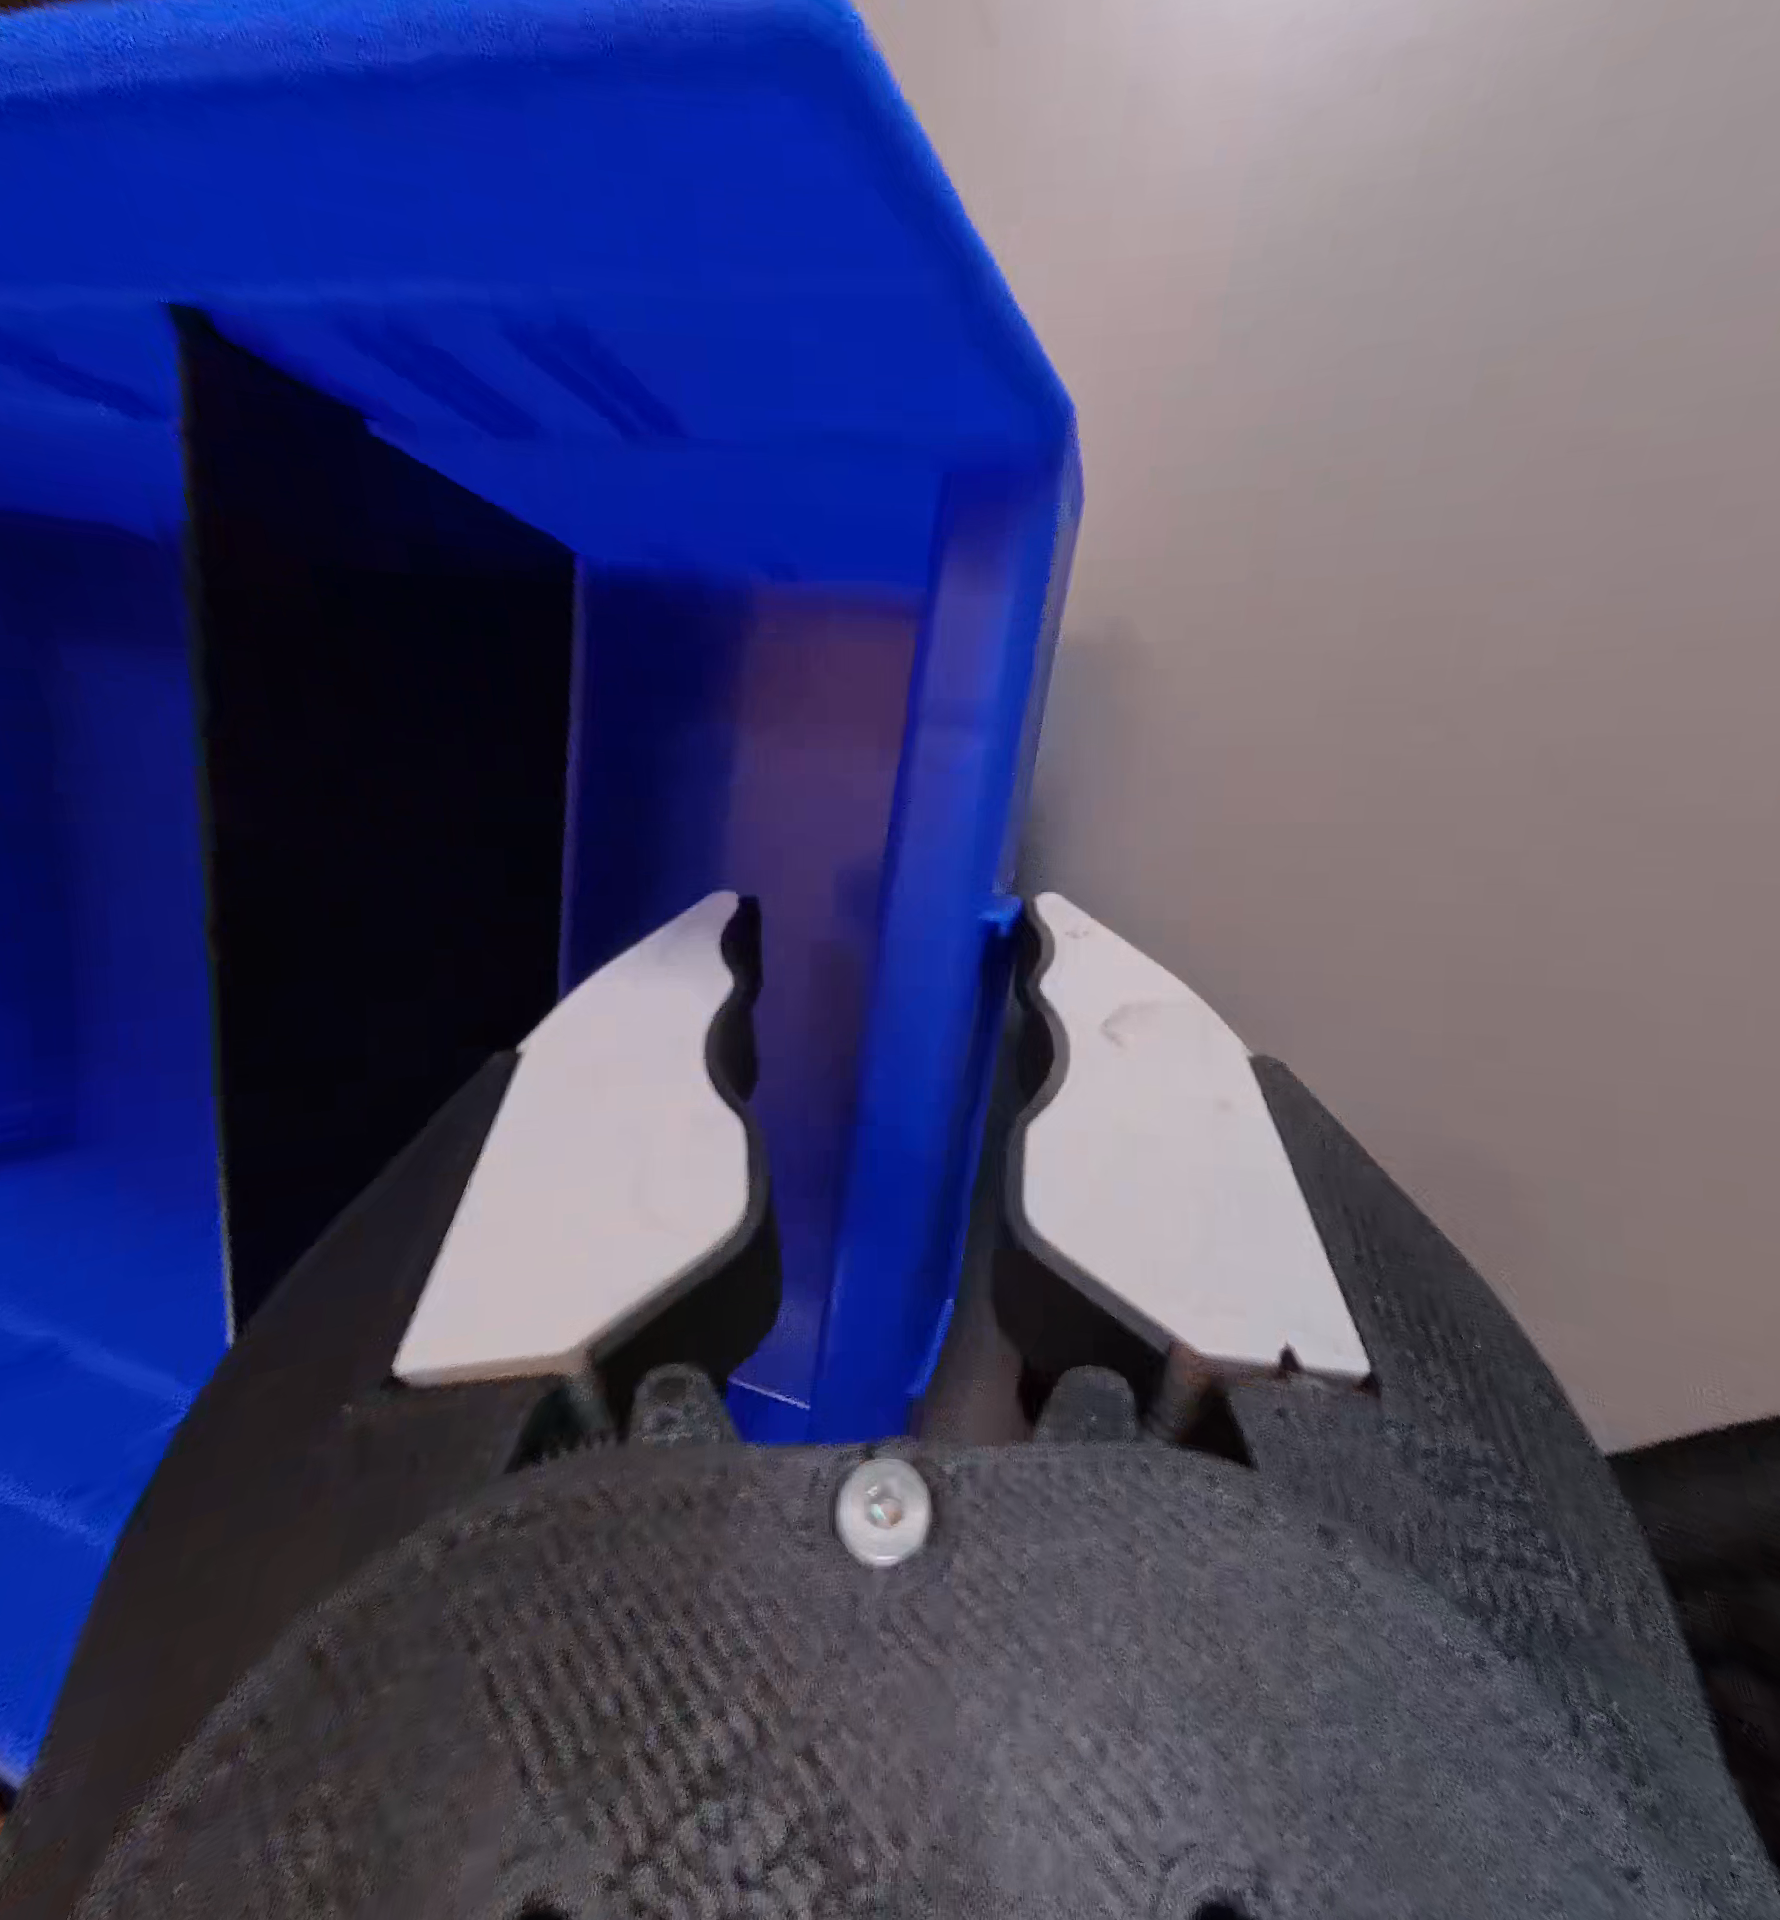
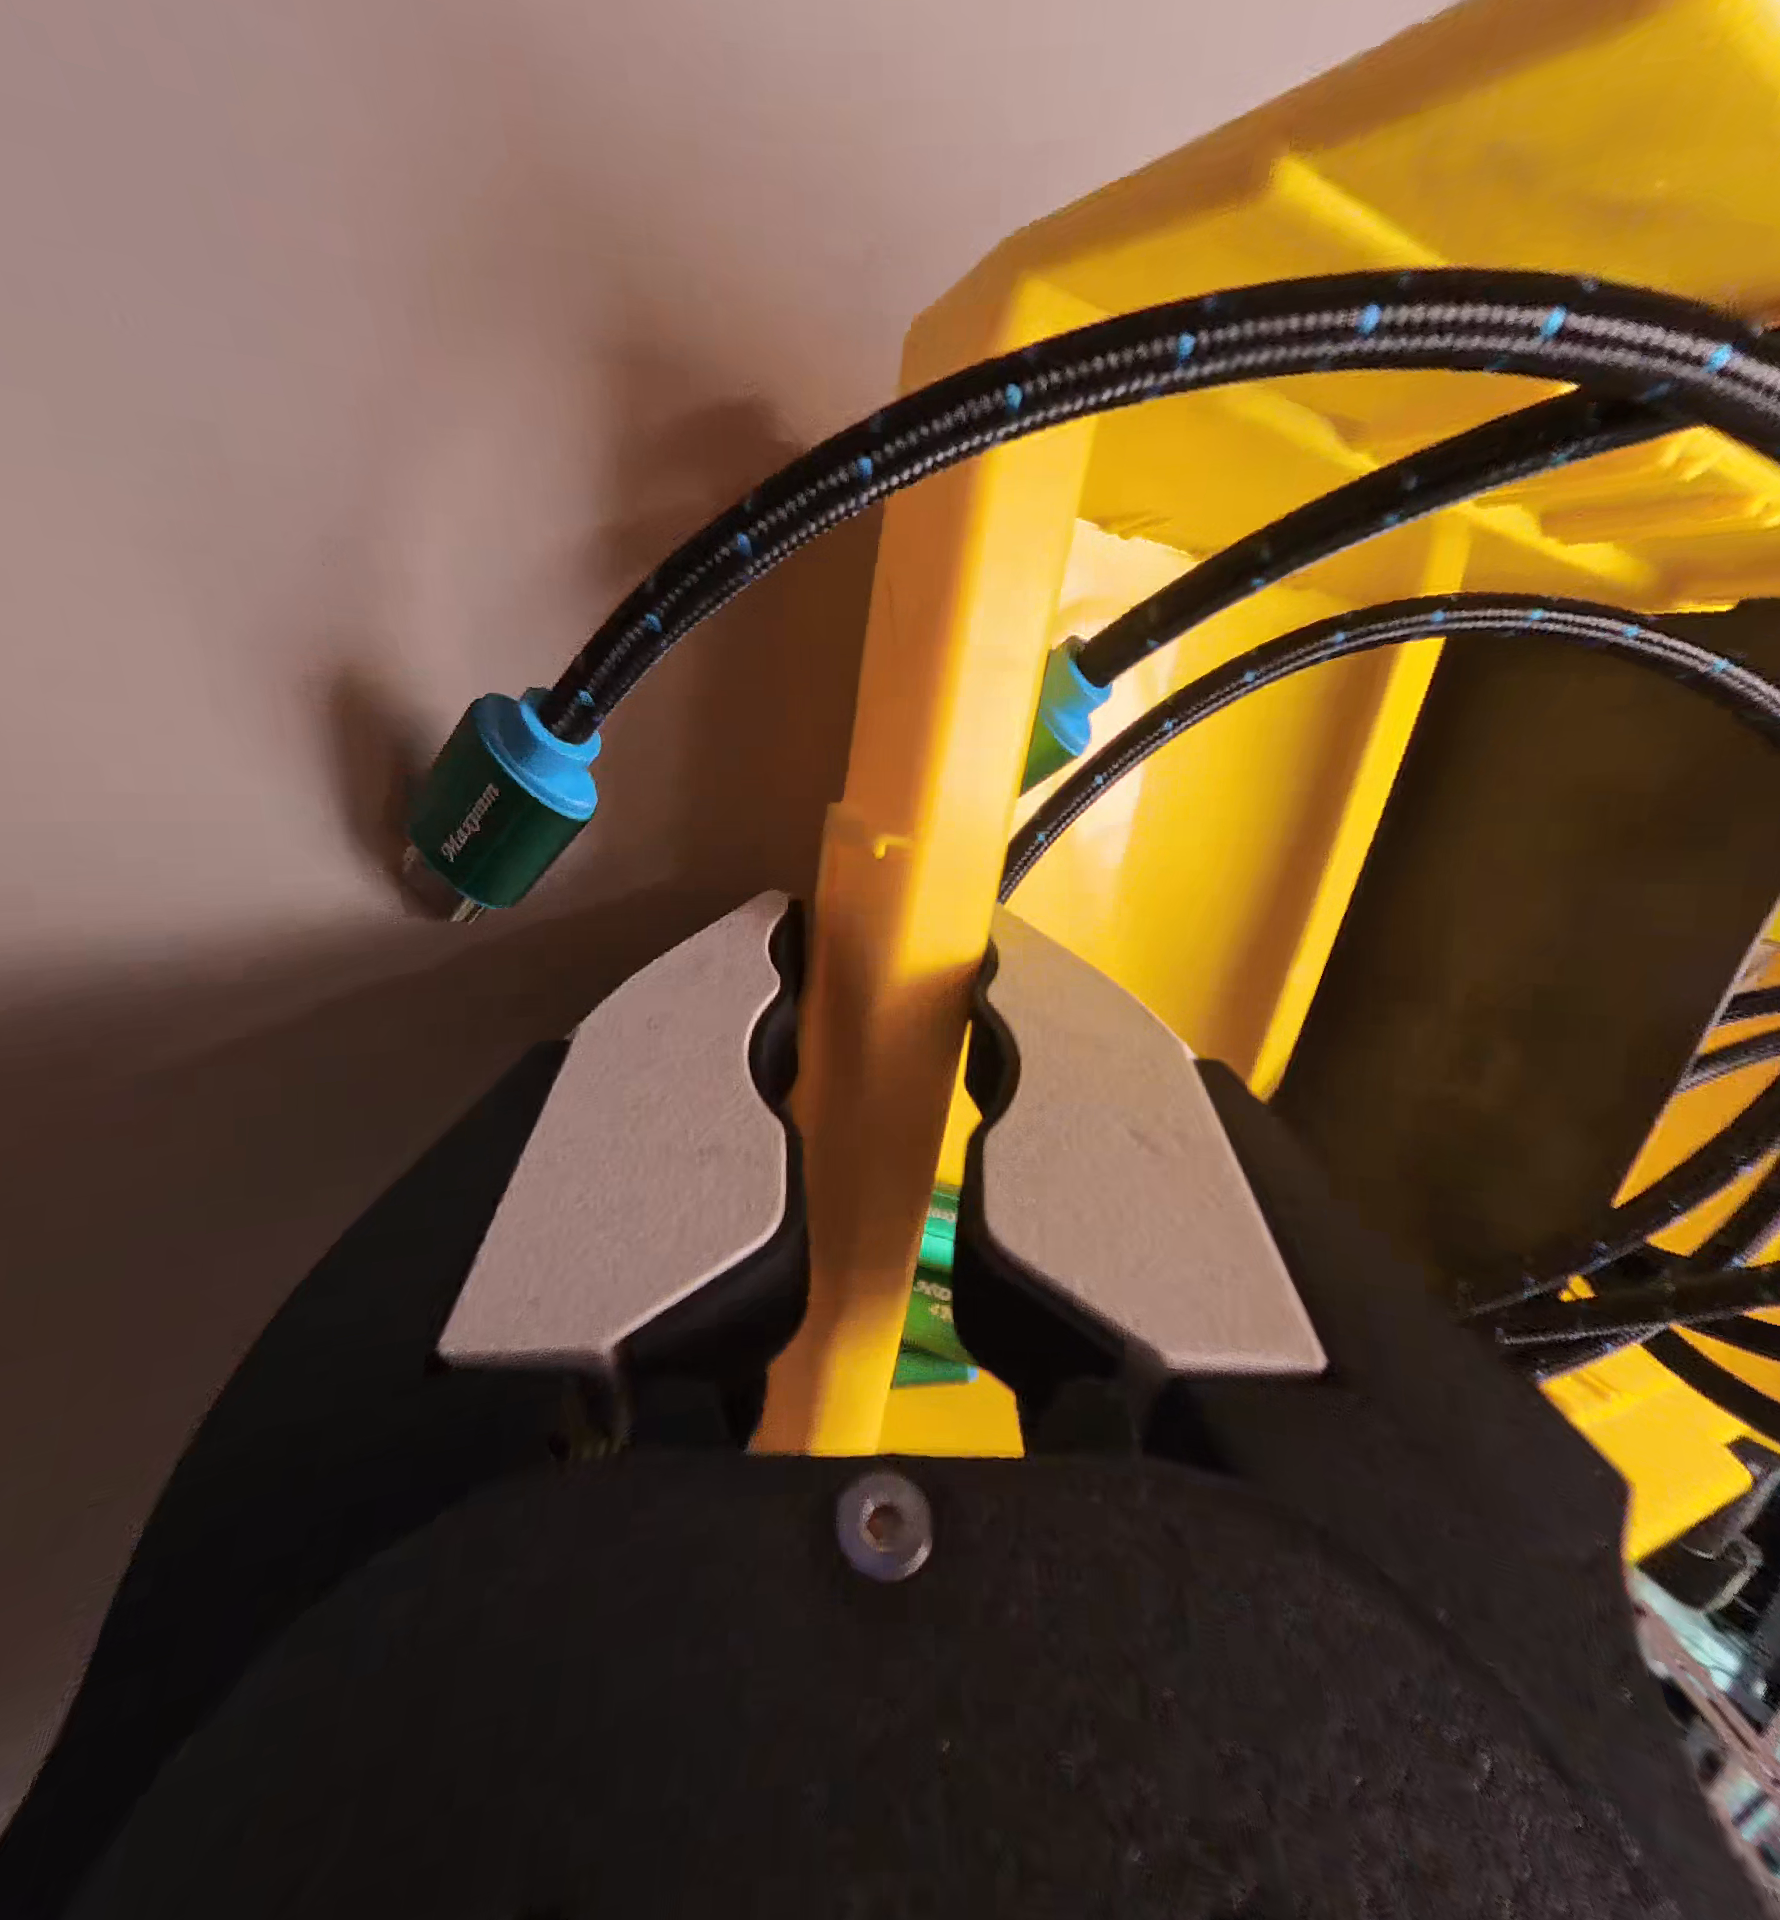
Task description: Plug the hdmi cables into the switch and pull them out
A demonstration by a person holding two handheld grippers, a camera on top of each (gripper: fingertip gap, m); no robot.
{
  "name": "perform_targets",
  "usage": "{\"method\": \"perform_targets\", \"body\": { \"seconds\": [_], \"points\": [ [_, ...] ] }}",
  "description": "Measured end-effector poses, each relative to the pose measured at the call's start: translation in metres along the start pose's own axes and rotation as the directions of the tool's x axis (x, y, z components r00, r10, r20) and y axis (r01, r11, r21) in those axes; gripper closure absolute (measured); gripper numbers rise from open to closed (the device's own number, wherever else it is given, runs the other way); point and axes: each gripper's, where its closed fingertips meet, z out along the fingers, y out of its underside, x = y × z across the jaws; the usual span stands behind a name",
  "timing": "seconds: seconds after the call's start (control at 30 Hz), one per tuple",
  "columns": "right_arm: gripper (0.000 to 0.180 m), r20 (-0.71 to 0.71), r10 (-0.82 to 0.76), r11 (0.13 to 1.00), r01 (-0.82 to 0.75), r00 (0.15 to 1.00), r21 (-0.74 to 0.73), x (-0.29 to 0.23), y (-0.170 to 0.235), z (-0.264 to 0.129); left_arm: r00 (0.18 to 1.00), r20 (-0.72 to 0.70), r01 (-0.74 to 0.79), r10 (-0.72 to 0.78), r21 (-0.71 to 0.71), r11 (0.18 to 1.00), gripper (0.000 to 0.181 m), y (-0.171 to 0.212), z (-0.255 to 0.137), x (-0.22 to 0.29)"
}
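My right gripper (image 2: 886,920) is shut on the upright wall of a yellow bin (image 2: 969,644). Several black braided HDMI cables (image 2: 1125,364) with blue flecks spill from the bin. One green plug with a blue collar (image 2: 501,810) hangs outside it to the left. A second plug (image 2: 1062,717) shows just behind the wall. A green piece (image 2: 933,1299) sits low between my fingers. My left gripper (image 1: 888,914) is shut on the side wall of a blue bin (image 1: 959,831). I cannot make out the switch.
The blue bin has a dark divider (image 1: 377,779) inside. A pale wall or surface (image 1: 1437,520) lies right of it, and a beige surface (image 2: 294,364) left of the yellow bin. Blurred dark hardware (image 2: 1759,1621) shows at the right wrist view's lower right.
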Motion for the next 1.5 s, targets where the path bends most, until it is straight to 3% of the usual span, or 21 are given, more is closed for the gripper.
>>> {"method": "perform_targets", "body": {
  "seconds": [0.03, 0.07, 0.3, 0.43, 0.6, 0.7, 0.8, 0.87, 1.0, 1.13, 1.27, 1.33, 1.37, 1.5],
  "points": [
    [0.152, -0.014, -0.011, 1.000, 0.011, 1.000, -0.002, -0.001, 0.001, -0.001, 0.999, -0.025, -0.037, 0.037, -0.001, 0.999, 0.144, -0.001, 0.004, 0.005],
    [0.152, -0.022, -0.023, 1.000, 0.023, 0.999, 0.007, -0.004, 0.001, -0.002, 0.997, -0.029, -0.075, 0.075, 0.024, 0.997, 0.154, -0.006, 0.007, 0.009],
    [0.151, -0.085, -0.186, 0.977, 0.193, 0.979, 0.092, -0.055, 0.001, -0.026, 0.968, 0.006, -0.248, 0.249, 0.146, 0.958, 0.153, -0.048, 0.013, 0.037],
    [0.151, -0.114, -0.231, 0.959, 0.246, 0.966, 0.137, -0.094, -0.010, -0.042, 0.906, -0.011, -0.407, 0.422, 0.243, 0.880, 0.152, -0.086, 0.014, 0.081],
    [0.140, -0.084, -0.017, 0.923, 0.048, 0.996, 0.382, -0.129, -0.037, -0.094, 0.855, 0.065, -0.504, 0.514, 0.330, 0.798, 0.148, -0.132, 0.013, 0.115],
    [0.140, -0.051, 0.219, 0.820, -0.155, 0.974, 0.552, -0.125, -0.026, -0.144, 0.895, 0.046, -0.409, 0.443, 0.478, 0.777, 0.143, -0.154, -0.016, 0.133],
    [0.146, -0.003, 0.440, 0.701, -0.341, 0.898, 0.626, -0.118, 0.015, -0.167, 0.930, -0.117, -0.201, 0.350, 0.635, 0.746, 0.142, -0.165, -0.054, 0.169],
    [0.148, -0.002, 0.545, 0.648, -0.420, 0.838, 0.635, -0.117, 0.045, -0.164, 0.922, -0.246, -0.063, 0.300, 0.667, 0.742, 0.144, -0.168, -0.067, 0.198],
    [0.148, 0.033, 0.668, 0.560, -0.532, 0.743, 0.635, -0.124, 0.080, -0.149, 0.849, -0.499, 0.181, 0.175, 0.585, 0.791, 0.144, -0.177, -0.068, 0.256],
    [0.148, -0.004, 0.731, 0.530, -0.564, 0.682, 0.633, -0.117, 0.095, -0.142, 0.724, -0.689, 0.375, 0.018, 0.416, 0.829, 0.142, -0.189, -0.059, 0.295],
    [0.141, 0.027, 0.755, 0.501, -0.602, 0.655, 0.622, -0.105, 0.097, -0.131, 0.652, -0.756, 0.487, -0.051, 0.367, 0.793, 0.147, -0.199, -0.049, 0.312],
    [0.137, 0.030, 0.755, 0.504, -0.610, 0.655, 0.611, -0.098, 0.093, -0.122, 0.628, -0.776, 0.523, -0.063, 0.360, 0.773, 0.159, -0.207, -0.050, 0.315],
    [0.134, 0.038, 0.755, 0.504, -0.617, 0.655, 0.604, -0.095, 0.090, -0.117, 0.651, -0.757, 0.513, -0.061, 0.378, 0.771, 0.167, -0.210, -0.049, 0.313],
    [0.133, 0.053, 0.762, 0.496, -0.635, 0.645, 0.593, -0.088, 0.081, -0.103, 0.779, -0.626, 0.395, 0.006, 0.500, 0.771, 0.169, -0.219, -0.060, 0.298]
  ]
}}
